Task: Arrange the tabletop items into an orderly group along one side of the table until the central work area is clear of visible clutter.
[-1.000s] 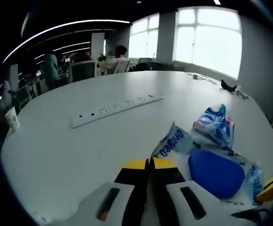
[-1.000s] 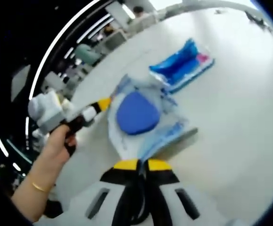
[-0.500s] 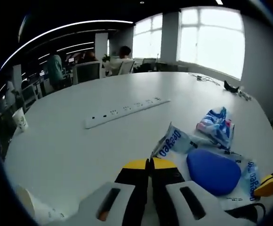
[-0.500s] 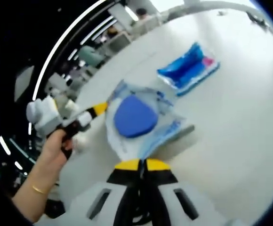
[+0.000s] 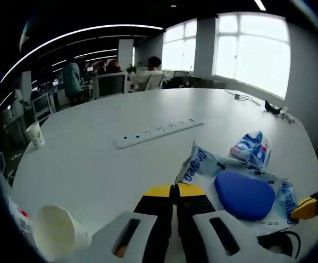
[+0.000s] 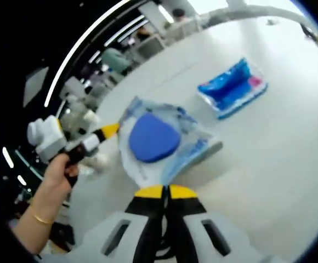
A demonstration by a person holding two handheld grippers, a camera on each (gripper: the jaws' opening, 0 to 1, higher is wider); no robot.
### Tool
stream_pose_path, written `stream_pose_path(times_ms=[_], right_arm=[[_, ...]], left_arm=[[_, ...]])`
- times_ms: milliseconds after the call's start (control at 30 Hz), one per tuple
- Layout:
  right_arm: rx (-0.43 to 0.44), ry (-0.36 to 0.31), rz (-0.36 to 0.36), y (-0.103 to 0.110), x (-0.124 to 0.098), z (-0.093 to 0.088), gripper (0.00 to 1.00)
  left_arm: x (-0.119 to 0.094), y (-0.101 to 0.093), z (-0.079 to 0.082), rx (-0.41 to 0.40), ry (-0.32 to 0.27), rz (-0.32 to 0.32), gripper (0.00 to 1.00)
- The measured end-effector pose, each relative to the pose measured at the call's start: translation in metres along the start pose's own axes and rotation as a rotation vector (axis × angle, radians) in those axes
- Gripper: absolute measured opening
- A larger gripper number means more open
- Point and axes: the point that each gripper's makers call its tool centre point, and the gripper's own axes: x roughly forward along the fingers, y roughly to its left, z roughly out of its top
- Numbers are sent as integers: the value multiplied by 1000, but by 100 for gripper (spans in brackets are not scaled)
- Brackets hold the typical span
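Packet lifted further toward the person since a second ago; paper cup (image 5: pixel 55 233) now near.
Both tongs, left gripper (image 5: pixel 174 190) and right gripper (image 6: pixel 164 192), pinch the clear packet (image 6: pixel 159 145) above the table (image 5: pixel 93 170); blue wrapper (image 6: pixel 233 87), power strip (image 5: pixel 159 131) remain ungrouped.

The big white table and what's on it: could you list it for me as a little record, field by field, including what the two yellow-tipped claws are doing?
surface: white table
held item: clear packet with a blue pad inside
left gripper: shut on one packet edge
right gripper: shut on the opposite edge
beside it: blue and white wrapper
middle of table: white power strip
near edge: tipped paper cup
far edge: upright paper cup
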Motion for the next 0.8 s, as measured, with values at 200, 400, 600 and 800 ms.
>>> stream_pose_path(times_ms=[200,400,600,800], right_arm=[[-49,6,19,1,-4,13,0],[-117,6,18,2,-7,28,0],[-213,4,-5,-4,-5,46,0],[-274,1,-18,-6,0,59,0]], left_arm=[[-18,5,3,6,-24,16,0],[-35,10,2,3,-40,24,0],[-49,9,1,-47,-54,9,0],[-60,8,-10,-69,-51,11,0]])
